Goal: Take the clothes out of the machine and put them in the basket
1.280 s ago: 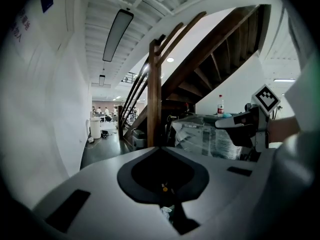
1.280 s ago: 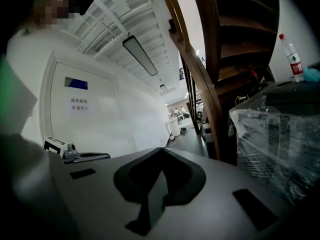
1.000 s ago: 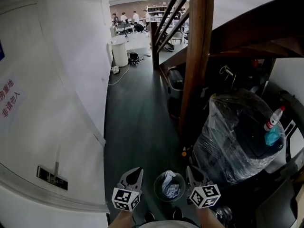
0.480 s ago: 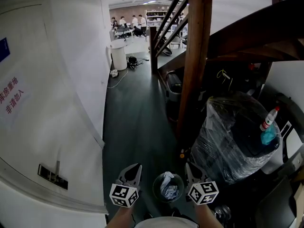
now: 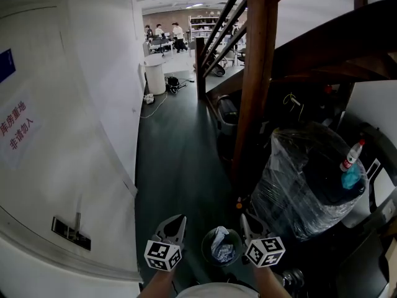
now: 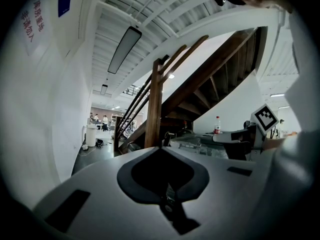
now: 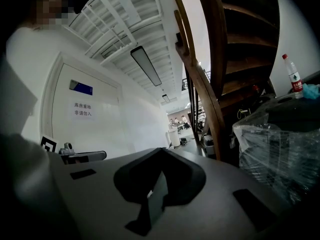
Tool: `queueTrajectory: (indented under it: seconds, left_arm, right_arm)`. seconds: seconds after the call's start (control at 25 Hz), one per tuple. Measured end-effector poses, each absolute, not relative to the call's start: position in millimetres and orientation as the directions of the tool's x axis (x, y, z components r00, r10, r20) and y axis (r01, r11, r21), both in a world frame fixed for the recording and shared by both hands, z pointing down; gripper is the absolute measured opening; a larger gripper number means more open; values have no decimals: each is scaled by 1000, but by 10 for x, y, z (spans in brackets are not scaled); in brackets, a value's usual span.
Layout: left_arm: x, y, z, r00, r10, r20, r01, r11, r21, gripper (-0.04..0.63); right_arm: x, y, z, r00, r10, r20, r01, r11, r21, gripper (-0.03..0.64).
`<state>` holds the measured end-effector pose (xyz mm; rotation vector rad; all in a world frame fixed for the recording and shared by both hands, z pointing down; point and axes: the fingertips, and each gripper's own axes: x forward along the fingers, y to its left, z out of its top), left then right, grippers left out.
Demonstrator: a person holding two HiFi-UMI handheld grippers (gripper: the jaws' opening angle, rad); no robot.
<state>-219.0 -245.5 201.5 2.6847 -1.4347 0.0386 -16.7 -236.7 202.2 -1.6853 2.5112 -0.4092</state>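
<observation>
Two claws [image 5: 173, 224] [image 5: 247, 223], one bottle [image 5: 351, 159], one bin [image 5: 205, 241]

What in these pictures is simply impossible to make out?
- Head view: what the plastic-wrapped bulk is; the wrap hides it.
- Head view: the pale crumpled stuff in the round bin; too small to name.
- Head view: the people far down the hall; too small.

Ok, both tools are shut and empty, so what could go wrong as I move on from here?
The bin sits on the floor just ahead, between the left tool and the right tool in the head view; a step forward could kick it. The post and the wrapped load stand close on the right, so a swing of the right tool may hit them. The bottle on that load could topple if bumped.
</observation>
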Motion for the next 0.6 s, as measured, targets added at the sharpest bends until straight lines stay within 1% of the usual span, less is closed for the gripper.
queueTrajectory:
  seconds: [0.6]
  left_arm:
    - [-2151, -2449, 2016, 558, -828, 64, -830, -554, 71, 21]
  right_arm:
    - [-187, -2400, 2031, -393, -917, 72, -896, 365, -252, 5]
